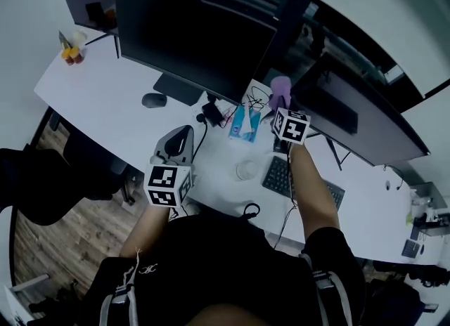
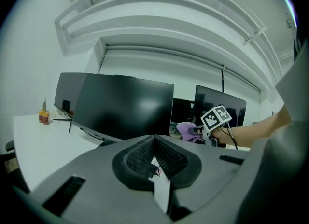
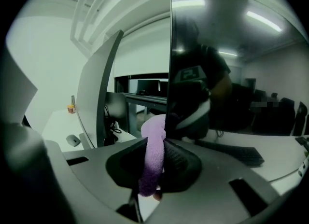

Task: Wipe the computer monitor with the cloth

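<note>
Two dark monitors stand on the white desk (image 1: pixel 105 100): a left one (image 1: pixel 197 40) and a right one (image 1: pixel 358 117). My right gripper (image 1: pixel 281 103) is shut on a purple cloth (image 1: pixel 280 87) at the right monitor's left edge. In the right gripper view the cloth (image 3: pixel 153 131) bulges out of the gripper (image 3: pixel 159 146) and meets the edge of the glossy screen (image 3: pixel 231 73). My left gripper (image 1: pixel 178 135) hangs low over the desk's front, shut and empty (image 2: pixel 154 143), facing the left monitor (image 2: pixel 125 112). From there I also see the cloth (image 2: pixel 186 130).
A keyboard (image 1: pixel 299 180) lies under my right arm. A mouse (image 1: pixel 153 100), a blue packet (image 1: pixel 244 124), a scribbled paper (image 1: pixel 256 96) and cables sit near the left monitor's stand. Small bottles (image 1: pixel 72 52) stand at the far left, beside a third screen (image 1: pixel 95 1).
</note>
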